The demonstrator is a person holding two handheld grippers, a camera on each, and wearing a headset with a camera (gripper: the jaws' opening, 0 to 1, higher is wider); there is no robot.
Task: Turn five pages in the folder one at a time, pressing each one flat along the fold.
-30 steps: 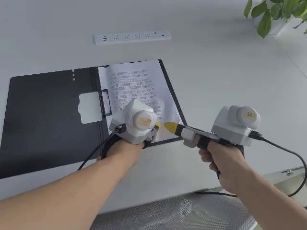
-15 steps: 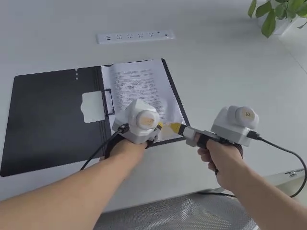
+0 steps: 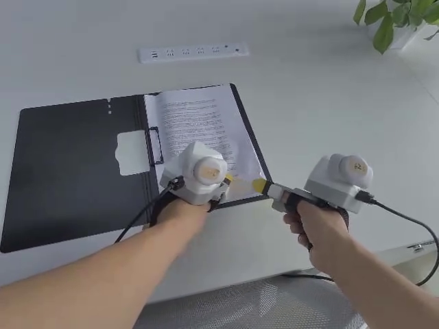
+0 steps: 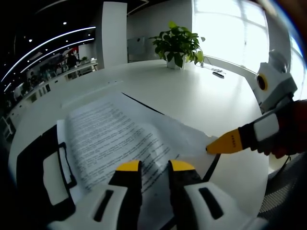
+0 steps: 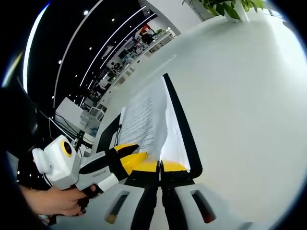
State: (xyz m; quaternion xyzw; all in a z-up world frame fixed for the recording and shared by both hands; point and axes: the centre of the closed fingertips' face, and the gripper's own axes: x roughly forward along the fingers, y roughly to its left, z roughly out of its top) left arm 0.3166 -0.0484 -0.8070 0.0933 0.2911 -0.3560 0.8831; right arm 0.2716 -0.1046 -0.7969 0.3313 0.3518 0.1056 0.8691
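A: What was the folder (image 3: 68, 171) cover?
B: Black, matt, smooth, looked plastic. The page (image 3: 199, 123) was thin white printed paper.
A: And the tabletop (image 3: 309, 89)?
B: White, smooth, faint sheen. The left claw (image 4: 156, 167) and right claw (image 5: 159, 166) had matt yellow tips and white plastic shells. The power strip (image 3: 191, 52) was white plastic.
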